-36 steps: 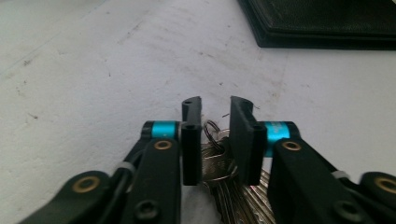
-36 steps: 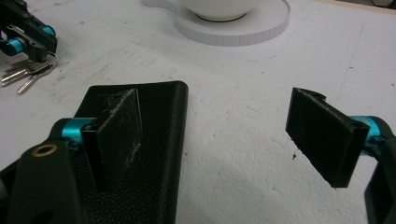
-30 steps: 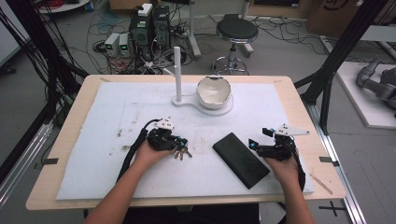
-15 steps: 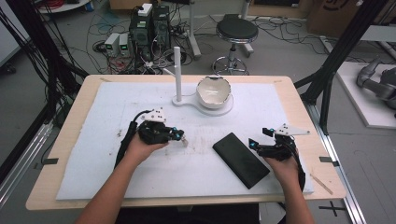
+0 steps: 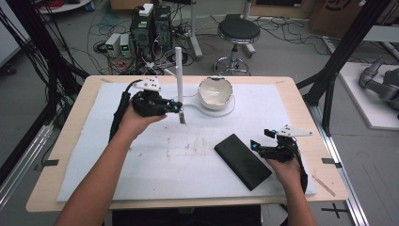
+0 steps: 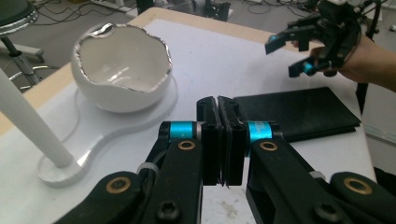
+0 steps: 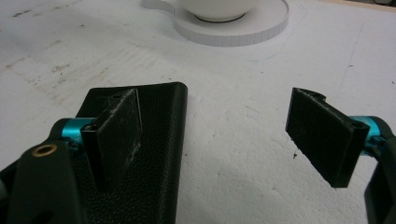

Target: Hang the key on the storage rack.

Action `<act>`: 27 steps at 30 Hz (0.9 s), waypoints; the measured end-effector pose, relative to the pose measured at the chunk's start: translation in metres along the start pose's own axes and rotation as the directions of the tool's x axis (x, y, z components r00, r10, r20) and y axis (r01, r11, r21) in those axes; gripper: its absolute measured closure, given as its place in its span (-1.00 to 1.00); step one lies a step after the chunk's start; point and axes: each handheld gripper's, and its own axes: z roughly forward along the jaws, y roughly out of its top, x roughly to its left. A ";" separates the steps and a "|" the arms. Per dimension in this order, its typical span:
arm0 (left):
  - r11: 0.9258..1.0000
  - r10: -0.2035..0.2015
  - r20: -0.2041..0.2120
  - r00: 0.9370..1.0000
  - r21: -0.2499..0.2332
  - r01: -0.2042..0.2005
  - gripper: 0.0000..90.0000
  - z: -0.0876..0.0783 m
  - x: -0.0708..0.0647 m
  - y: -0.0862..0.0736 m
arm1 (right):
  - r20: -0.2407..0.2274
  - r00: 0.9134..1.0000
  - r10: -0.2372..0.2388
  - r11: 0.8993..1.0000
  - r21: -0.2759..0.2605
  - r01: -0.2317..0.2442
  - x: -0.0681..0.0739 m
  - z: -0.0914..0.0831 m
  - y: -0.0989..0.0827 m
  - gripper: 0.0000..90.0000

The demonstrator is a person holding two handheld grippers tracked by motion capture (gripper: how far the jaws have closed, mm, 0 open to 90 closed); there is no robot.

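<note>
My left gripper (image 5: pixel 178 108) is raised over the back left of the white mat, close to the white post (image 5: pixel 179 70) of a stand. It is shut on a small bunch of keys (image 5: pixel 182 117) that dangles below its tips. In the left gripper view the gripper (image 6: pixel 218 100) has its jaws pressed together, and the keys are hidden under them. A black wallet (image 5: pixel 242 161) lies flat at the front right. My right gripper (image 5: pixel 255 145) stands open at the wallet's right edge; in the right gripper view (image 7: pixel 215 116) its left jaw is over the wallet (image 7: pixel 144 154).
A white eggshell-shaped bowl (image 5: pixel 215 92) sits on the stand's round white base (image 5: pixel 226 110) at the back centre. The post carries a short side arm (image 5: pixel 170 72). The white mat (image 5: pixel 188 155) covers the wooden table (image 5: pixel 301 94).
My left gripper has lifted the keys off the mat and carried them back and up towards the white post. The right gripper and the wallet have stayed put.
</note>
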 end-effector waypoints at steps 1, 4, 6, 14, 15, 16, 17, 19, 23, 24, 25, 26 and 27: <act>1.000 0.002 -0.006 1.000 0.003 -0.002 0.96 -0.001 0.003 0.005 | -0.001 1.000 0.005 1.000 0.000 -0.005 0.000 0.000 0.000 -0.58; 1.000 0.007 -0.018 1.000 -0.007 -0.008 0.96 -0.003 0.013 0.020 | -0.002 1.000 0.003 1.000 0.001 -0.003 0.000 0.000 0.000 -0.58; 1.000 0.007 -0.023 1.000 -0.006 -0.007 0.96 -0.004 0.021 0.027 | -0.003 1.000 0.004 1.000 0.002 -0.004 0.000 0.001 0.000 -0.58; 1.000 0.011 -0.089 0.996 0.015 -0.009 0.96 -0.010 0.044 0.053 | 0.002 1.000 0.006 1.000 0.005 -0.006 -0.002 0.000 -0.001 -0.58; 1.000 0.013 -0.097 0.995 0.018 -0.011 0.96 -0.010 0.047 0.055 | 0.002 1.000 0.006 1.000 0.009 -0.006 -0.002 0.001 -0.001 -0.58; 1.000 0.016 -0.103 0.995 0.020 -0.014 0.96 -0.011 0.050 0.057 | 0.004 1.000 0.008 1.000 0.009 -0.008 -0.002 0.001 -0.001 -0.58; 1.000 0.013 -0.107 0.994 0.020 -0.011 0.96 -0.010 0.053 0.058 | 0.002 1.000 0.008 1.000 0.010 -0.008 -0.002 0.002 -0.001 -0.58; 1.000 0.003 -0.117 0.993 0.017 -0.001 0.96 -0.009 0.059 0.060 | 0.002 1.000 0.003 1.000 0.011 -0.003 -0.002 0.002 -0.001 -0.58; 1.000 -0.005 -0.140 0.990 0.028 0.009 0.96 -0.002 0.066 0.063 | 0.003 1.000 0.006 1.000 0.006 -0.006 -0.001 0.001 0.000 -0.58; 0.999 -0.004 -0.144 0.990 0.033 0.009 0.96 0.000 0.068 0.064 | 0.003 1.000 0.006 1.000 0.005 -0.006 -0.001 0.001 0.000 -0.58; 0.999 -0.001 -0.153 0.988 0.036 0.006 0.96 0.001 0.070 0.065 | 0.005 1.000 0.006 1.000 0.004 -0.006 -0.001 0.000 0.000 -0.58; 0.999 -0.008 -0.158 0.987 0.031 0.013 0.96 0.002 0.072 0.066 | 0.004 1.000 0.005 1.000 0.004 -0.005 -0.001 0.000 0.000 -0.58; 0.999 -0.015 -0.159 0.987 0.027 0.019 0.96 0.002 0.074 0.067 | 0.003 1.000 0.006 1.000 0.002 -0.006 -0.001 0.000 0.000 -0.58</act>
